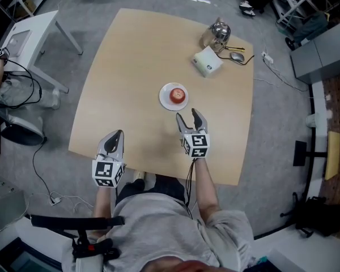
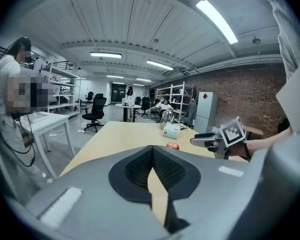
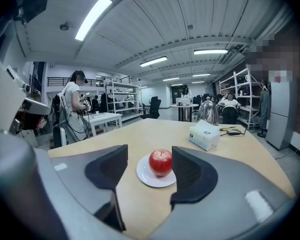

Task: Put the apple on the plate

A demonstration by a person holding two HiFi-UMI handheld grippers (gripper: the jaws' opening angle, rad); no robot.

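L gripper [image 1: 119, 133] jaws closed, R gripper [image 1: 187, 114] jaws open; red apple [image 1: 178, 95] upright on white plate [image 1: 164, 98].

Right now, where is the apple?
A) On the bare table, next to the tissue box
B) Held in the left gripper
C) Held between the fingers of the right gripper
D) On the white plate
D: the apple sits on the white plate, and the right gripper is open and short of it, touching nothing.
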